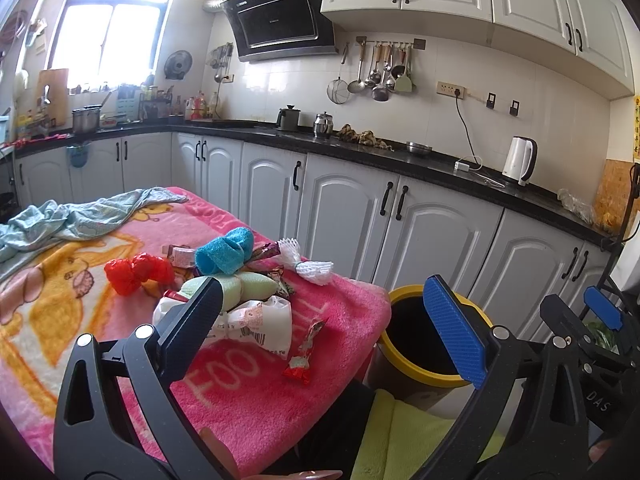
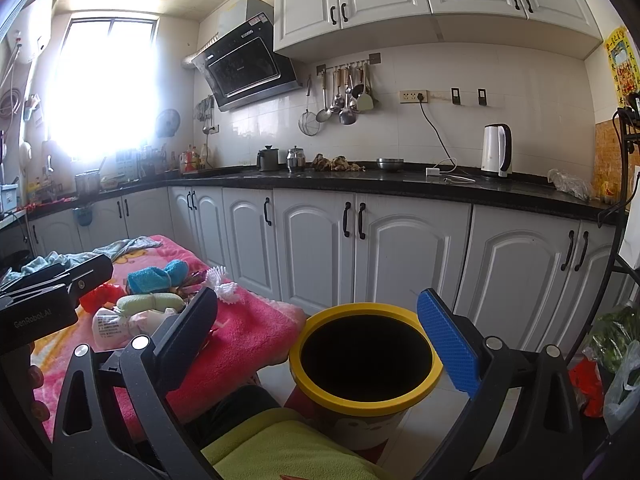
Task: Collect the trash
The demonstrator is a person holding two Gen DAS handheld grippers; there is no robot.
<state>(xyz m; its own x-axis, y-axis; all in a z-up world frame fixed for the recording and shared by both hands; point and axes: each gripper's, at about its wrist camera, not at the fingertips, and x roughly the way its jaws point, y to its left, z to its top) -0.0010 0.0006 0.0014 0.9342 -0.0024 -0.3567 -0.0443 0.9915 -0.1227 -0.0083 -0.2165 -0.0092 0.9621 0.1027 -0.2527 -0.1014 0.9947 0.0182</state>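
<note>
Both our left gripper point(image 1: 334, 320) and right gripper point(image 2: 328, 336) gape wide, empty. The candy wrapper point(image 1: 304, 354) looks light, crinkly, slippery; we judge pinching its twisted end best.

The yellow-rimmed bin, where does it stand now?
The yellow-rimmed bin stands on the floor just right of the pink blanket, before the white cabinets, framed by the open right gripper.

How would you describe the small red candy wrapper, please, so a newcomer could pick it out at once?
Find the pink blanket covering the table beside the yellow-rimmed bin. On it lies a trash pile; the red candy wrapper lies by itself just clear of the pile, toward the bin. Unlike its puffy foam neighbours, it is slim, shiny and twisted.
</note>
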